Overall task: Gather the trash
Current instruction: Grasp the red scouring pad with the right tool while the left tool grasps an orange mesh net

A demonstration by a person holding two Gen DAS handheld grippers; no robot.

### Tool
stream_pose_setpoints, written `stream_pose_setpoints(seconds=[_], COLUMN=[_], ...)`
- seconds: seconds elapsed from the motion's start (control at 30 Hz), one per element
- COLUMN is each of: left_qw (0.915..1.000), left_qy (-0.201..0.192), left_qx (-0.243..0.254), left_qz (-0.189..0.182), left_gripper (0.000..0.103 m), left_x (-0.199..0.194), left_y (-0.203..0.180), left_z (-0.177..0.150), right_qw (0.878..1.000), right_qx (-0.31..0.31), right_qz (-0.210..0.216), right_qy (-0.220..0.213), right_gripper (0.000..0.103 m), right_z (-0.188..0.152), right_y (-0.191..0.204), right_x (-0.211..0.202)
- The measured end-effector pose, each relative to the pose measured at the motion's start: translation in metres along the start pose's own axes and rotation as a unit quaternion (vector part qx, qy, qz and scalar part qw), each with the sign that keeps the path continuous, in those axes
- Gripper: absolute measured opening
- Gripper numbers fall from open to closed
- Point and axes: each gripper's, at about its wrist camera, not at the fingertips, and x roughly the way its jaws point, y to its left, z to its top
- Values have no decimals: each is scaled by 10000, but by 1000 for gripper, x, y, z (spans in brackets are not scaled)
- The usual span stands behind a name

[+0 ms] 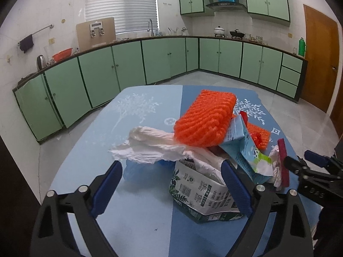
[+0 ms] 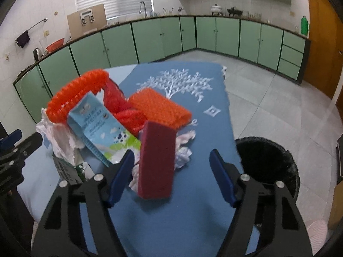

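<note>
A heap of trash lies on the blue table (image 1: 139, 192). It holds an orange foam net (image 1: 205, 117), white plastic wrap (image 1: 150, 145), a green-and-white carton (image 1: 199, 190), a light blue carton (image 1: 242, 145) and a dark red sponge (image 2: 157, 160). My left gripper (image 1: 171, 184) is open, its fingers either side of the green-and-white carton and wrap. My right gripper (image 2: 171, 175) is open; the red sponge stands tilted between its fingers, close to the left finger (image 2: 120, 177). A second orange net (image 2: 160, 109) and crumpled paper (image 2: 182, 150) lie behind the sponge.
A black-lined trash bin (image 2: 268, 167) stands on the floor by the table's right edge. The right gripper's body (image 1: 317, 175) shows in the left wrist view. Green kitchen cabinets (image 1: 163, 60) line the far walls; a brown door (image 1: 321, 55) is at right.
</note>
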Motion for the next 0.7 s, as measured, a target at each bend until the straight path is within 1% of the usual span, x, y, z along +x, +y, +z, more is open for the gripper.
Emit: stream_pose_setpoints(seconds=[0.17,0.27,0.4,0.43,0.47,0.57,0.7], left_qw=[10000,9999,9998,9998,9998,9998,9999], left_qy=[55,123,175,182,182,165,153], left_qx=[70,54,36,33,35,51,48], left_qz=[-20,-31,-24,-24,-28,-26,-38], left_gripper=[91,91,91,91,91,91,91], left_x=[6,10,14,15,15,15,15], left_y=[0,-2,-2,-2,-3,-3,-5], left_z=[-3,-4,-3,-4,-3,-4,-5], right_qw=[9998,9996,9990,9989,9986,9985,9986], right_qx=[44,31,60,36,15,11,33], right_qz=[74,109,260,298,349,384,457], right_qy=[163,270,348,367,399,389,265], right_gripper=[69,63,46,37,33,31,30], right_z=[-1,-4,-6,-5,-5,-6,-6], right_y=[0,1,0,0,0,0,-2], right_x=[12,17,20,21,22,19,10])
